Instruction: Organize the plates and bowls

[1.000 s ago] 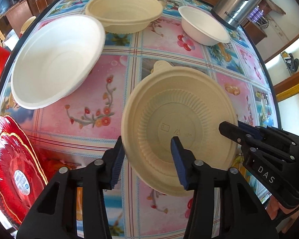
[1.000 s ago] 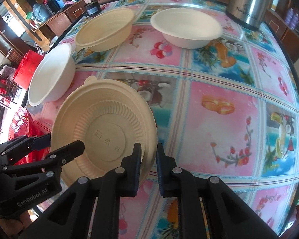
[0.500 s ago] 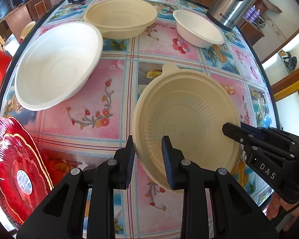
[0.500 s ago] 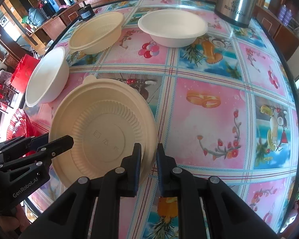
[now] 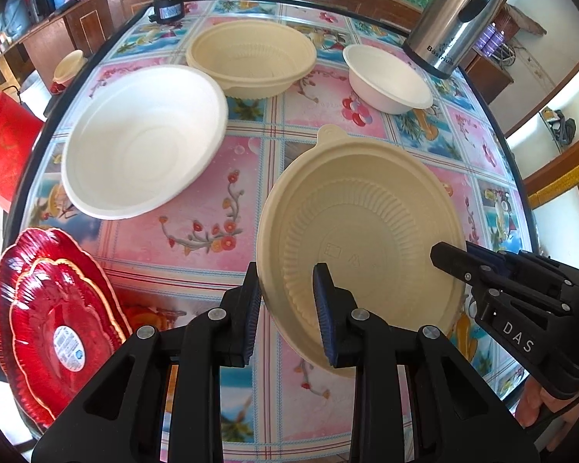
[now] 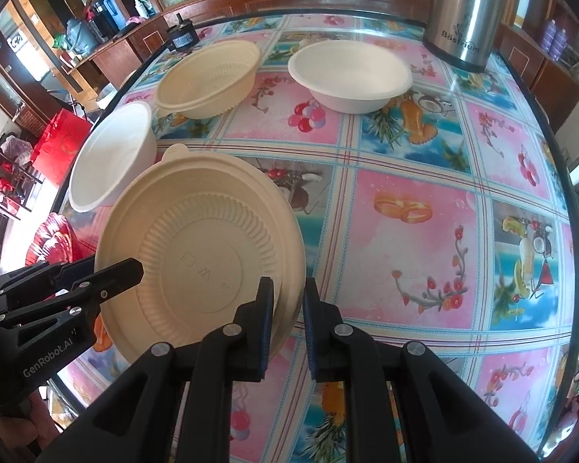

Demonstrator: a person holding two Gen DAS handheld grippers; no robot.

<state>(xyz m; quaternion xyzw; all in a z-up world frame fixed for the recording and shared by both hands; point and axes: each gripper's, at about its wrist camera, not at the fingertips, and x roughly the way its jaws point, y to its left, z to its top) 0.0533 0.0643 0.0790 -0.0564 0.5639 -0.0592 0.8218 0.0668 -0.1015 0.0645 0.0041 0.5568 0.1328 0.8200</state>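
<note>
Left wrist view: the left gripper (image 5: 287, 301) straddles the near-left rim of the beige bowl (image 5: 361, 227), one finger outside the wall and one inside. A gap shows between the inner pad and the wall, so the jaws look narrowed but not yet clamped. The bowl sits tilted above the flowered table (image 5: 197, 231), its tab pointing far. The right gripper (image 5: 459, 262) reaches onto the bowl's right edge. Far left lies a large white bowl (image 5: 143, 142); beyond it a second beige bowl (image 5: 251, 58), and to the right a small white bowl (image 5: 388, 77) before a steel kettle (image 5: 455, 19). Red plates (image 5: 54, 316) overhang the near-left table edge.

Right wrist view: the right gripper (image 6: 287, 301) has the beige bowl's (image 6: 200, 243) near-right rim between its fingers, drawn close on the wall and apparently carrying it. The left gripper (image 6: 127, 270) comes in from the left, its tips over the rim. The matching beige bowl (image 6: 208, 77) waits far left, the likely nesting place.

To do this well, I would close the left jaws fully on the wall before lifting further, keep both grips level so the thin rim does not buckle or twist, and carry the bowl high enough to clear the large white bowl (image 6: 112, 158) before lowering it centred into its twin.
</note>
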